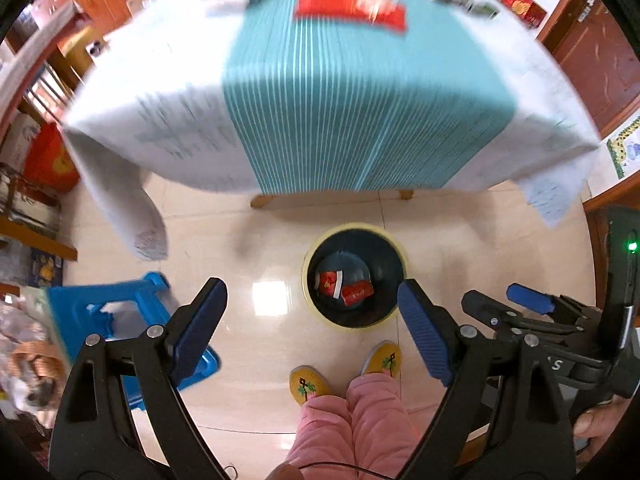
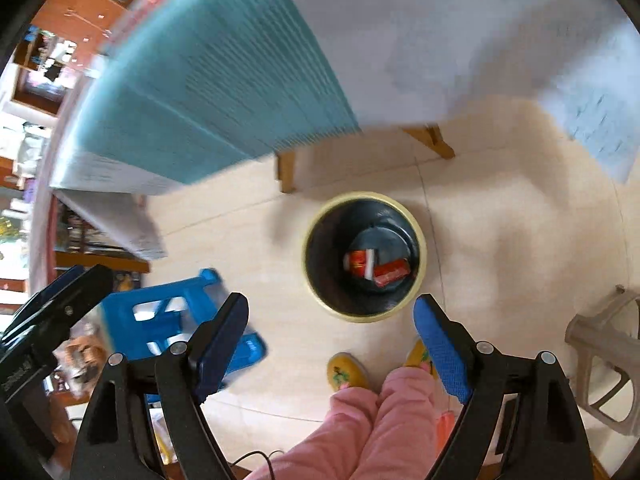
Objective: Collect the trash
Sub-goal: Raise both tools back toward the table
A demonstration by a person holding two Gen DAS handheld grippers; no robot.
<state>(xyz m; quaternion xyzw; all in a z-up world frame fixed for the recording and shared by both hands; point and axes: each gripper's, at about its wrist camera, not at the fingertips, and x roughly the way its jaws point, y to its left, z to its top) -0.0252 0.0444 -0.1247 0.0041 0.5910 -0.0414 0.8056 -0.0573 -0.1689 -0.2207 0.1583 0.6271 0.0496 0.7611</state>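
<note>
Left gripper (image 1: 310,320) and right gripper (image 2: 330,338): jaws wide, nothing between them, both high above the floor. Two red wrappers (image 2: 376,266) lie at the bottom of the yellow-rimmed bin (image 2: 308,276), well below and ahead of the jaws, side by side. Long axes unclear. A red packet (image 1: 350,6) lies on the desk (image 1: 360,100), blurred.

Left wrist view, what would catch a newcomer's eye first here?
The round bin on the floor, straight ahead between the open fingers of the left gripper, with two red packets at its bottom. Above it hangs the teal striped cloth over the table, a red pack lying on top.
</note>
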